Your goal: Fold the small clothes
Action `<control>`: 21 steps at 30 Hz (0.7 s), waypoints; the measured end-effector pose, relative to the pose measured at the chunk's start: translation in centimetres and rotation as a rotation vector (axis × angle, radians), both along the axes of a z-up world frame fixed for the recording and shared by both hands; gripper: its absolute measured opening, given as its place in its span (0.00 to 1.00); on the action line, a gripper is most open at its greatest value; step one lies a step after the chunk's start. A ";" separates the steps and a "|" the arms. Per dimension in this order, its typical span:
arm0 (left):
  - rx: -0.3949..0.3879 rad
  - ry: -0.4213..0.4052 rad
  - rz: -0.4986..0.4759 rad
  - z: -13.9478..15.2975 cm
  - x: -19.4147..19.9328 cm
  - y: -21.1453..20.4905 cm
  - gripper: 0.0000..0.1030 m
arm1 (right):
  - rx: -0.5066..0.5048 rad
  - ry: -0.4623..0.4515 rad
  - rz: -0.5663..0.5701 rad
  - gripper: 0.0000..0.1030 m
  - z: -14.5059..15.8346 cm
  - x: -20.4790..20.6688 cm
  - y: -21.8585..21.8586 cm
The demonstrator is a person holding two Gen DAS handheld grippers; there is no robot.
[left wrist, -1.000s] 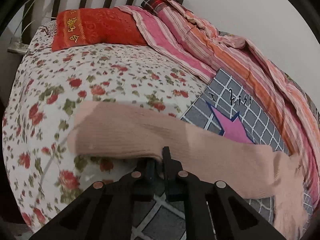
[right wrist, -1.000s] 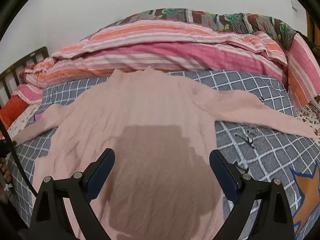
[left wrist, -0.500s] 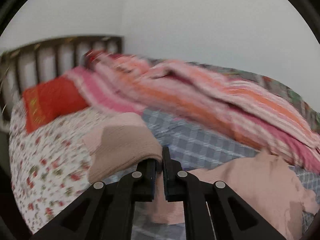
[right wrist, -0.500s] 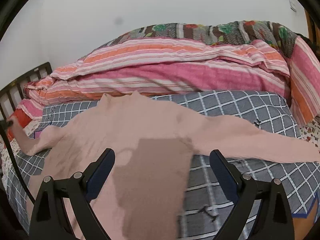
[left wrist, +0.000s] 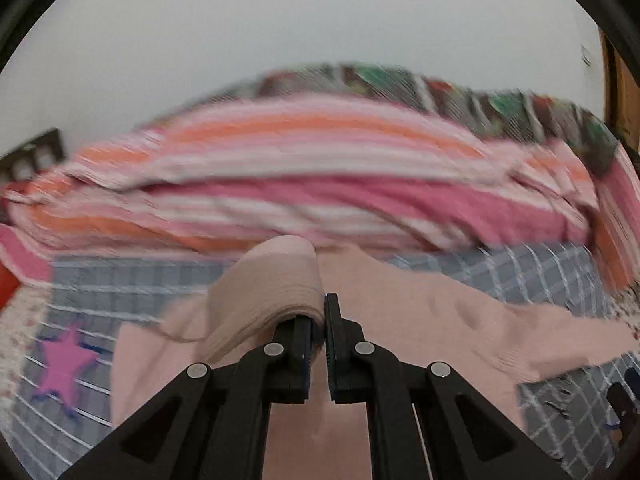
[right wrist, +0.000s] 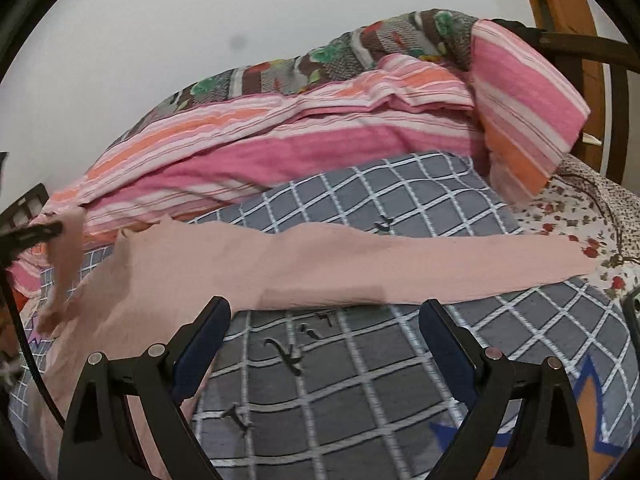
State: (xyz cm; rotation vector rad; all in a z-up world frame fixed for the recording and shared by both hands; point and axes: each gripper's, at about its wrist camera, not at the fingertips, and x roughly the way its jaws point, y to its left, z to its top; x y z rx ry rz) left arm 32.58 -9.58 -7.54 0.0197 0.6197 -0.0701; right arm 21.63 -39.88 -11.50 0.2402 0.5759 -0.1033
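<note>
Pale pink knit sweater point(right wrist: 224, 264) lies flat on the grey white-checked blanket point(right wrist: 400, 360) on the bed; body toward the left of the right wrist view, one long sleeve stretched right, its cuff reaching the floral bedsheet point(right wrist: 568, 216); left gripper point(left wrist: 318, 320) pressed together, pinching the other sleeve's ribbed cuff, which bulges up over its fingers above the sweater body; left view blurred; right gripper point(right wrist: 324, 344) spread wide, nothing between its fingers, hovering over the blanket just beside the sweater edge; pink-and-orange striped quilt point(right wrist: 280, 148) bunched behind along the white wall point(right wrist: 200, 20).
</note>
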 end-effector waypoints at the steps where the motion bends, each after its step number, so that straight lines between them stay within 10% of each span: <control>1: -0.005 0.015 -0.014 -0.7 0.1 -0.6 0.06 | 0.001 0.001 0.001 0.91 0.0 0.0 -0.2; 6: -0.023 0.110 -0.139 -4.0 0.1 -4.8 0.10 | -0.020 -0.017 0.008 0.91 0.3 -0.5 0.0; 13: -0.028 0.035 -0.153 -2.2 -3.5 -1.9 0.72 | 0.009 -0.017 0.067 0.91 0.5 0.3 1.9; 21: -0.013 0.078 0.089 -4.3 -6.5 7.9 0.72 | 0.009 0.021 0.174 0.91 0.5 1.8 6.4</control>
